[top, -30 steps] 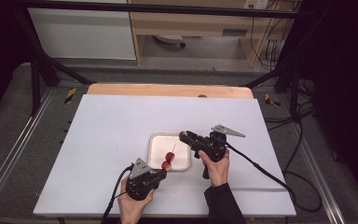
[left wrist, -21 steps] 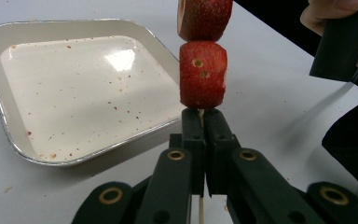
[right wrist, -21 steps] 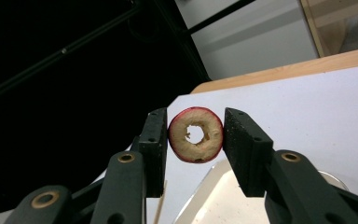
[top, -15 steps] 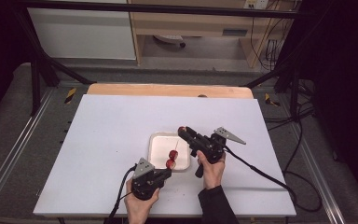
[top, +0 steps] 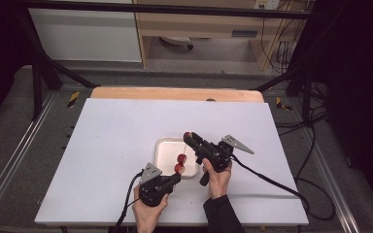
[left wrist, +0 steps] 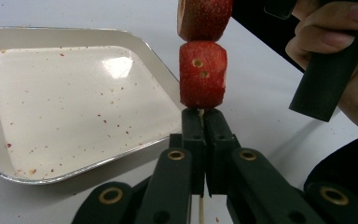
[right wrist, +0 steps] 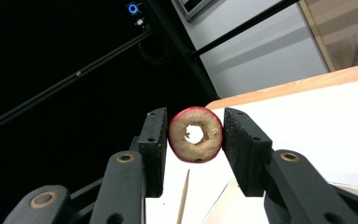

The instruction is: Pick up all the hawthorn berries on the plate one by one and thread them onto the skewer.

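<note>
Skewer (left wrist: 199, 112) pinched in your L gripper (left wrist: 200, 140) jaws; R gripper (right wrist: 195, 140) jaws half-open, clamping apple ring (right wrist: 196, 134). Misaligned hole w/ tip: ring could split.

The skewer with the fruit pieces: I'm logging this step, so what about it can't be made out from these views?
- Skewer: left gripper view, its stick is hidden inside the fruit pieces and between the shut jaws.
- Upper piece: left gripper view, cut off by the top edge.
- Skewer tip: right gripper view, the rest runs off the bottom edge.
- Cored slice: high view, too small for detail.
</note>
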{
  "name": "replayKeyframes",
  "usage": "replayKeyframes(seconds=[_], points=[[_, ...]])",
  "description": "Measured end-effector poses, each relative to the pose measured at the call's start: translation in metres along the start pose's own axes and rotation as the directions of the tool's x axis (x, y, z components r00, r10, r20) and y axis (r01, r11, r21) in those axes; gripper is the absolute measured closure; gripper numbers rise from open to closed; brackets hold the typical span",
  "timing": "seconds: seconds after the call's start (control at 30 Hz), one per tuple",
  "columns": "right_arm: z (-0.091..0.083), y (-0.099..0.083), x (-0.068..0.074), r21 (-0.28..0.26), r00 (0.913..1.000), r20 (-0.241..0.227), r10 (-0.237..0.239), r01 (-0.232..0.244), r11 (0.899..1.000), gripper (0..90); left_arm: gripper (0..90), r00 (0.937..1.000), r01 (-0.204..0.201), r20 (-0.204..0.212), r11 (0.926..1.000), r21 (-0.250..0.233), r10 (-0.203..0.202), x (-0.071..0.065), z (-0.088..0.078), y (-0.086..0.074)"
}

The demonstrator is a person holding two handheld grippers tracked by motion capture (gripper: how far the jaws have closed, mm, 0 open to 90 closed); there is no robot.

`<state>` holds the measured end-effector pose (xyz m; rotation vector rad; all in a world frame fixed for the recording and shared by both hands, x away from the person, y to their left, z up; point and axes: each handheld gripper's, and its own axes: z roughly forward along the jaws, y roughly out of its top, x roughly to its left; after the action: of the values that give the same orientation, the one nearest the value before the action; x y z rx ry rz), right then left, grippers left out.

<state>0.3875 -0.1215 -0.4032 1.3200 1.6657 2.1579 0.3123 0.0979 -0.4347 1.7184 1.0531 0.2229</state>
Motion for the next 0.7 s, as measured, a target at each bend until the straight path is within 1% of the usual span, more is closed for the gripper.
replayKeyframes(seconds=[0.37,0.7], points=[[-0.0012,-0.0002,0.0009,0.005,0.9999,-0.016,0.000,0.000,1.000,61.5,88.2,1.0000,0.000,-0.003,1.0000,-0.002,0.000,-0.0005,0.0011,0.0007],[-0.0014,-0.0004,0.0012,0.006,0.9998,-0.018,0.002,-0.002,1.000,61.5,88.2,1.0000,-0.003,-0.004,1.0000,-0.004,0.003,-0.0001,0.0007,0.0008]])
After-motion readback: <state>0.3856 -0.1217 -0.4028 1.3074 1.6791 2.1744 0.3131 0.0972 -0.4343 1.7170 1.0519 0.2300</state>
